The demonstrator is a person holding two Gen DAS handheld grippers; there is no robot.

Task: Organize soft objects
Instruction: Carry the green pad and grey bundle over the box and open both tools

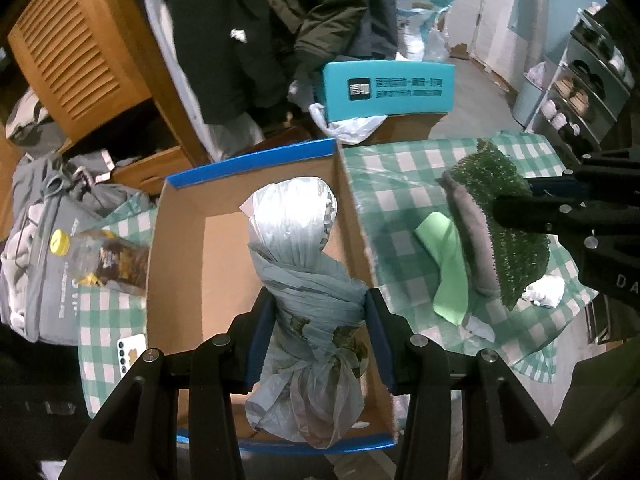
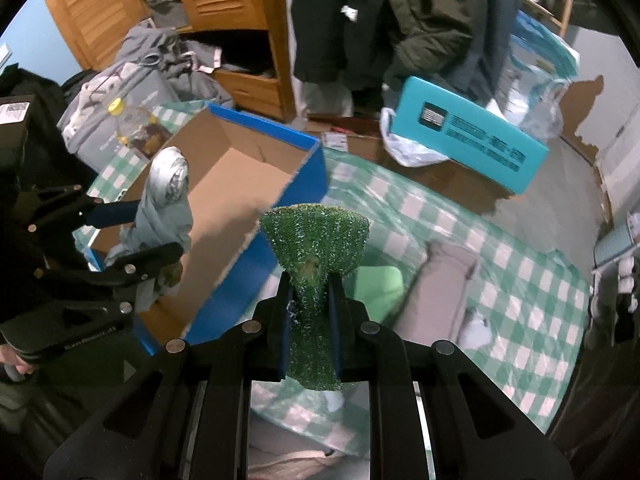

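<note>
Cluttered and dim, the room holds a low surface spread with a green-and-white checked cloth (image 1: pixel 404 168), with wooden louvred cabinet doors (image 1: pixel 68 60) and dark hanging coats (image 1: pixel 280 20) behind it.

Nearest in the left wrist view, the left gripper (image 1: pixel 318 312) has its blue-padded jaws partly closed around a twisted grey plastic bag bundle (image 1: pixel 308 280), pressing it on both sides. The bundle hangs over the open brown cardboard box with blue edges (image 1: pixel 248 160), its knotted tail toward the camera and its pale rounded end toward the box's far wall. Beside the box on the left lies a clear plastic bottle with a yellow cap (image 1: pixel 104 252) against a grey printed bag (image 1: pixel 36 240).

Nearest in the right wrist view, the right gripper (image 2: pixel 310 316) is clamped tight on a dark green tufted scrubbing pad (image 2: pixel 316 240), which flares out like a fan beyond the fingertips. It is held above the checked cloth, just right of the box's blue side wall. Under and beyond it on the cloth lie a light green cloth (image 1: pixel 444 264), a flat grey cushion pad (image 2: pixel 440 292) and a small crumpled white tissue (image 1: pixel 544 290).

Farther off, a teal printed carton (image 1: pixel 388 88) sits on a white plastic bag (image 1: pixel 348 126), and a shelf of shoes (image 1: pixel 576 100) stands at the far right.
</note>
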